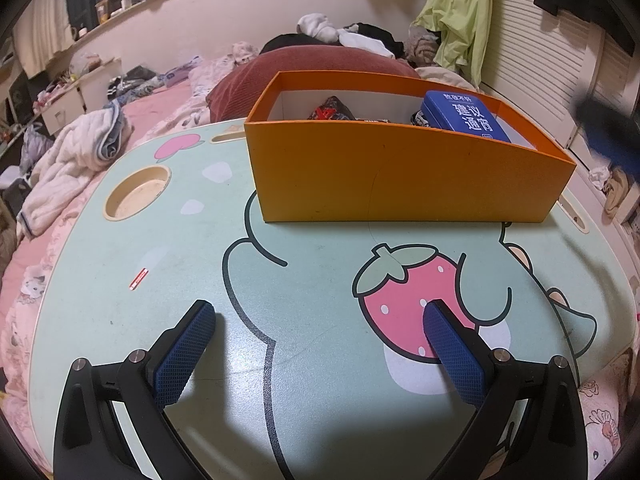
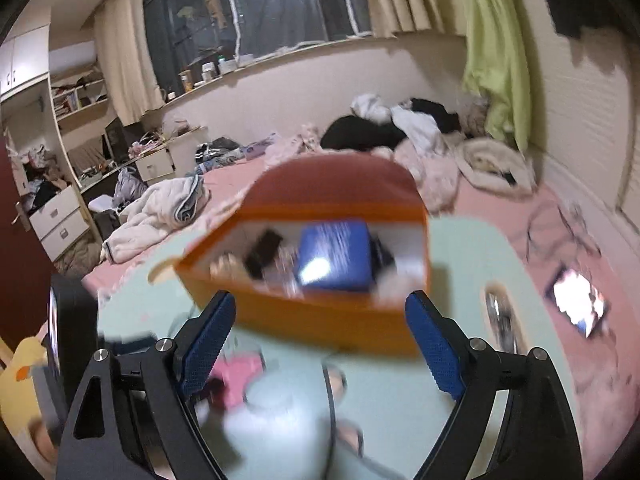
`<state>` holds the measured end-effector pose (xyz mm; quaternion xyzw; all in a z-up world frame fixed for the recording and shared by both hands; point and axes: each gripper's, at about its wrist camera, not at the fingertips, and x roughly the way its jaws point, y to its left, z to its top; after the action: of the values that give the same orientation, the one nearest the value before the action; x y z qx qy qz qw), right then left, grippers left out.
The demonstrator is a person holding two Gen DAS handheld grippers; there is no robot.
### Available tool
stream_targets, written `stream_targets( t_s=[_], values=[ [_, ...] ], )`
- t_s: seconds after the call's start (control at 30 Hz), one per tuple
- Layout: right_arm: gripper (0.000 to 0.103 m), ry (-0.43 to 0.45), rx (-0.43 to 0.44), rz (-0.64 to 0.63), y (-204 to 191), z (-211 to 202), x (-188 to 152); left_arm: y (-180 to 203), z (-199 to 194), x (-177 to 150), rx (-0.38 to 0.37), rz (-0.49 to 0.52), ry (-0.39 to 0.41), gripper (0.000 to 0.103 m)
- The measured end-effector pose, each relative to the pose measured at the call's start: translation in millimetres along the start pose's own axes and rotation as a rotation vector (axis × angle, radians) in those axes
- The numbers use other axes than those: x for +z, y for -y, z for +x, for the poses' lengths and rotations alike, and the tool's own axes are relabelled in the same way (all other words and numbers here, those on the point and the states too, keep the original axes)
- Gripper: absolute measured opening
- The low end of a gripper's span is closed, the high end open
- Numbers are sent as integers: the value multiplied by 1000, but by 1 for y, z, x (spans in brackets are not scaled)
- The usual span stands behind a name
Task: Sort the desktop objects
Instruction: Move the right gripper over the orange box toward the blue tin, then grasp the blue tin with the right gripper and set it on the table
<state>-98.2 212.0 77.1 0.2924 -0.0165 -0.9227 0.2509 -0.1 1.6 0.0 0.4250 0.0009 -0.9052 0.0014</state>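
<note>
**Q:** Which step is this?

**A:** By my reading, a drop-off is done. The blue tin [image 1: 466, 117] lies in the orange box [image 1: 400, 178], at its right end, propped on the other items inside. My right gripper [image 2: 320, 318] is above the near wall of the box, jaws spread, nothing between them. The right view is blurred, so I cannot tell finer detail there.

**Q:** And the left?

**A:** Left gripper [image 1: 320, 320] hangs over the bare desk [image 1: 320, 360] in front of the box, jaws spread wide, empty. One pad [image 1: 454, 354] sits over the strawberry print [image 1: 404, 300].

**Q:** How does the tin lie?

**A:** Tilted, printed face up and toward me. Its long axis runs from the back wall of the box down toward the front right corner, not parallel to the box. The box's own long axis runs across the desk, left to right.

**Q:** Next move?

**A:** Judgement only: find the next loose item. In front of the box I see just a small red strip [image 1: 138, 279], well to its left. It is thin and flat, so it would call for a nearly closed pinch at the desk surface. If that is only a sticker, the sort is close to finished.
</note>
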Motion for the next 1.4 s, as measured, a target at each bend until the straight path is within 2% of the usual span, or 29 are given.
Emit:
stream_targets(
  t_s=[0.07,0.13,0.2,0.27,0.3,0.37,0.47,0.53,0.6,0.73,0.8,0.87,0.93,1.03,1.1,1.2,1.3,1.4],
  values=[
    [79,-45,-25,-18,-6,27,28,1,0,0,0,0,0,103],
    [79,-108,-82,-36,-10,61,44,0,0,0,0,0,0,103],
    [78,-164,-120,-39,-11,85,43,0,0,0,0,0,0,103],
    [68,-218,-138,-45,-11,100,38,0,0,0,-1,-1,0,103],
    [67,-272,-169,-59,-13,111,35,0,0,0,-1,-1,0,103],
    [66,-306,-198,-80,-11,119,29,3,-1,1,-2,-2,1,103],
    [66,-263,-171,-71,-9,106,30,1,-1,1,-1,-2,0,103],
    [66,-188,-130,-65,-10,89,34,1,-1,0,-1,-2,0,103],
    [66,-90,-79,-49,-11,58,37,1,-1,0,-1,-4,0,103],
    [66,-3,27,-48,-27,3,37,2,-1,0,-1,-4,0,103],
    [66,-16,69,-84,-33,-18,24,0,-1,0,-1,-5,1,103],
    [66,-76,68,-104,-35,-20,5,1,-1,0,-1,-5,1,103],
    [66,-143,44,-112,-30,-6,-10,0,-1,0,-1,-5,0,103],
    [66,-298,11,-75,-16,34,-35,0,-1,0,-2,-5,1,103],
    [67,-330,-12,-66,-10,53,-39,0,-1,0,-2,-7,1,103],
    [67,-295,-11,-31,-6,51,-37,0,-1,0,-3,-8,1,103],
    [78,-198,-33,-1,5,27,-38,0,-1,0,-2,-7,1,103],
    [79,-183,-24,-24,9,9,-55,0,-1,0,-2,-8,1,103]
  ],
)
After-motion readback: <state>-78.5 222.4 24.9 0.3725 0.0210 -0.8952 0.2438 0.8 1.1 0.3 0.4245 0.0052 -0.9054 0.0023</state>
